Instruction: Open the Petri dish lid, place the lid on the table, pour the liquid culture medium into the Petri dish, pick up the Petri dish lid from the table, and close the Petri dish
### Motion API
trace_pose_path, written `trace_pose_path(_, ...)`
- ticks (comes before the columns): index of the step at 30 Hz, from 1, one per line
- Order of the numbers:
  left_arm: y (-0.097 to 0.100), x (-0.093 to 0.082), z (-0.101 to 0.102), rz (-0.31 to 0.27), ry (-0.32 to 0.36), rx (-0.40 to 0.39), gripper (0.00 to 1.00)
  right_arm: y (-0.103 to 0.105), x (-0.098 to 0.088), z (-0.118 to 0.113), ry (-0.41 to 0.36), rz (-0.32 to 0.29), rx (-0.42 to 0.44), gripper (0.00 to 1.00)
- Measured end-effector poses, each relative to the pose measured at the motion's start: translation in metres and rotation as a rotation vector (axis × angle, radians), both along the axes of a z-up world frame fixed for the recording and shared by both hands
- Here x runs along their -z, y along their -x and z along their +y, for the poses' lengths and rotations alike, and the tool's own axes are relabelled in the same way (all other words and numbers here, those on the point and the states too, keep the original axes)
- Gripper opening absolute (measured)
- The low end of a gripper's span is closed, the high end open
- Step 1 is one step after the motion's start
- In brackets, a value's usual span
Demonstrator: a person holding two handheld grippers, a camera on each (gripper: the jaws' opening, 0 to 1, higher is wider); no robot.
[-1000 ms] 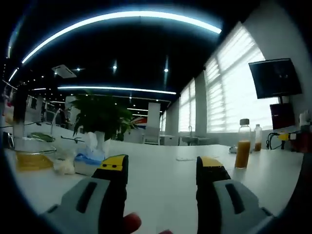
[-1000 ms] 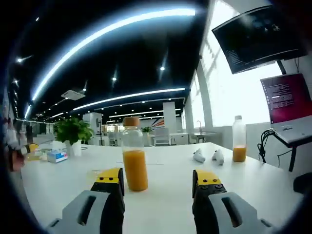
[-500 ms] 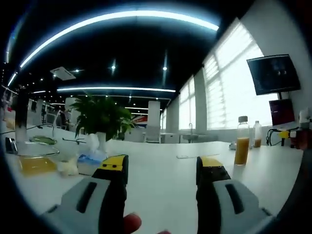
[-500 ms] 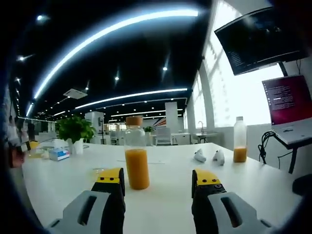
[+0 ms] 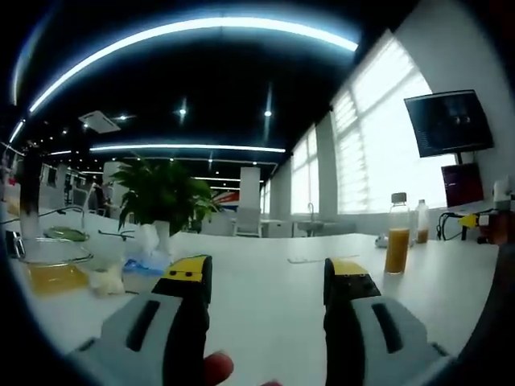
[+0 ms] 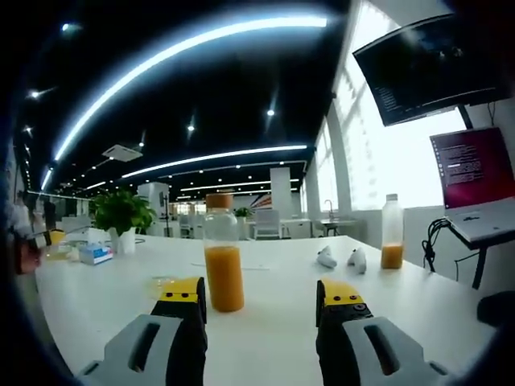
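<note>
- Barely shifted over the past second: both views drifted slightly, while the things on the white bench (image 6: pixel 265 310) lie as they did.
- Left tool (image 5: pixel 265 277) spread open and empty, low over the bench; shallow clear glass dish of yellow liquid (image 5: pixel 50 269) far to its left, potted green plant (image 5: pixel 161 197) behind.
- Right tool (image 6: pixel 259 296) likewise parted, gripping nothing, just short of the clear cork-topped bottle of orange culture medium (image 6: pixel 222 261).
- Flat clear yellowish Petri dish (image 6: pixel 165 284) beside that bottle; lid state unclear.
- Likely pause before any reach; no step visibly begun.
</note>
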State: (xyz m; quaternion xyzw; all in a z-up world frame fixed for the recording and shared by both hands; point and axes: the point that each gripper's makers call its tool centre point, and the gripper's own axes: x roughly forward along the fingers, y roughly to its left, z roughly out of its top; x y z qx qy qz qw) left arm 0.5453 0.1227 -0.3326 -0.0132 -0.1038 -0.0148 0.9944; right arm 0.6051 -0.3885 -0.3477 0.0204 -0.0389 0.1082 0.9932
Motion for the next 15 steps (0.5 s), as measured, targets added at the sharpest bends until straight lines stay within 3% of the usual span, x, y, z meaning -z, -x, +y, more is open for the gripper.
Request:
trace_pose_path(9, 0.004, -0.001, -0.01, 0.016, -0.038, 0.063, 0.48, 0.001, 0.0, 0.004, 0.002, 0.001, -0.024, 0.5)
trace_pose_path(15, 0.001, -0.006, -0.015, 0.019, -0.075, 0.132, 0.48, -0.002, 0.002, 0.022, 0.03, 0.038, -0.122, 0.5)
